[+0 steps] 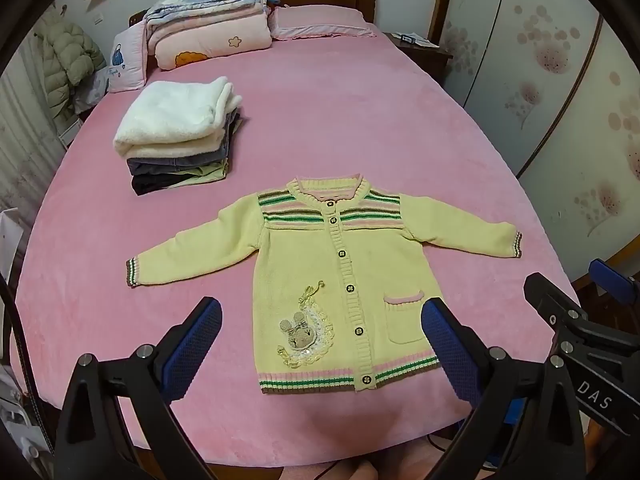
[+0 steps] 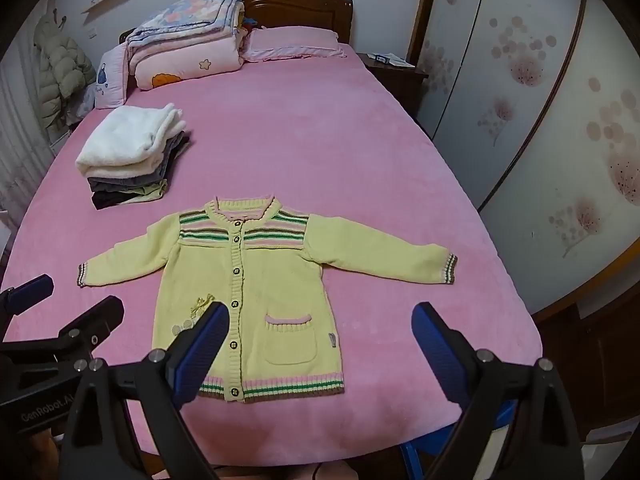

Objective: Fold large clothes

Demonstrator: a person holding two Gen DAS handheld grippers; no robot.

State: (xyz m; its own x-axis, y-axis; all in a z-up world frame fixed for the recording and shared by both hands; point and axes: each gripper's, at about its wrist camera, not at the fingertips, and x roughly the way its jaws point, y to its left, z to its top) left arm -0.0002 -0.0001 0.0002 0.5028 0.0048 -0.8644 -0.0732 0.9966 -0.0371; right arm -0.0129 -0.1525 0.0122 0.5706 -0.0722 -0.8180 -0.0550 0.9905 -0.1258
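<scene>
A pale yellow knit cardigan (image 1: 320,264) lies flat and face up on the pink bed (image 1: 340,112), buttoned, both sleeves spread out, hem toward me. It also shows in the right wrist view (image 2: 260,280). My left gripper (image 1: 322,320) is open and empty, held above the cardigan's lower half. My right gripper (image 2: 320,326) is open and empty, above the cardigan's pocket side and hem. The right gripper also shows at the right edge of the left wrist view (image 1: 568,292), and the left gripper at the left edge of the right wrist view (image 2: 76,300).
A stack of folded clothes (image 1: 180,136) with a white fleece on top sits at the bed's left. Folded quilts (image 1: 208,20) and a pink pillow (image 1: 320,24) lie by the headboard. A wardrobe (image 1: 560,80) stands at the right, a nightstand (image 1: 420,48) beside it.
</scene>
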